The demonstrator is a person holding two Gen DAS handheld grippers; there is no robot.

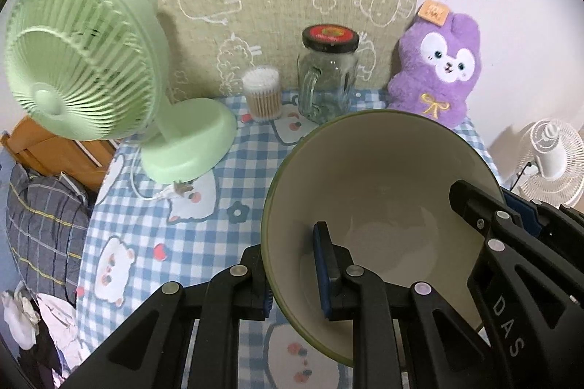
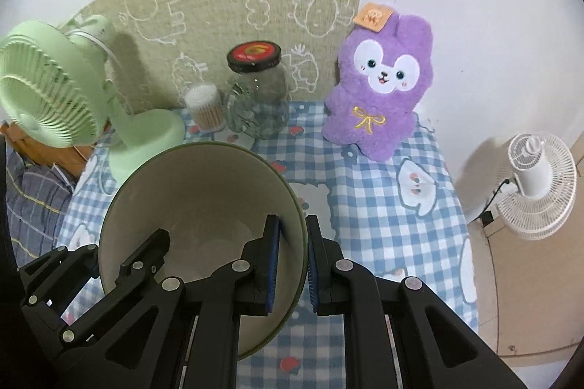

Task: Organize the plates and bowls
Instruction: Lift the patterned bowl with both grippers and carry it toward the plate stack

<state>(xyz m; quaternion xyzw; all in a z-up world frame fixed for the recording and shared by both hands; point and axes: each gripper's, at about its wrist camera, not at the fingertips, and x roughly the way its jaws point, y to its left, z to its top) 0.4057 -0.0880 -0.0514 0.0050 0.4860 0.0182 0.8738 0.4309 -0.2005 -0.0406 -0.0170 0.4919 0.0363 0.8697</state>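
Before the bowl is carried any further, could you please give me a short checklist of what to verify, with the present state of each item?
1. Left gripper clamped on the bowl wall, one pad inside, one outside: ok.
2. Right gripper clamped on the opposite wall: ok.
3. Bowl empty: ok.
4. Bowl clear of the glass jar, cotton swab tub and green fan: ok.
5. Bowl level: not ok, it tilts.
6. Free spot to set it down: cannot tell; no plates or other bowls in view.

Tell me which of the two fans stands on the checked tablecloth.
The mint-green desk fan, its round base on the blue-and-white cloth. The white fan stands beyond the table's edge.
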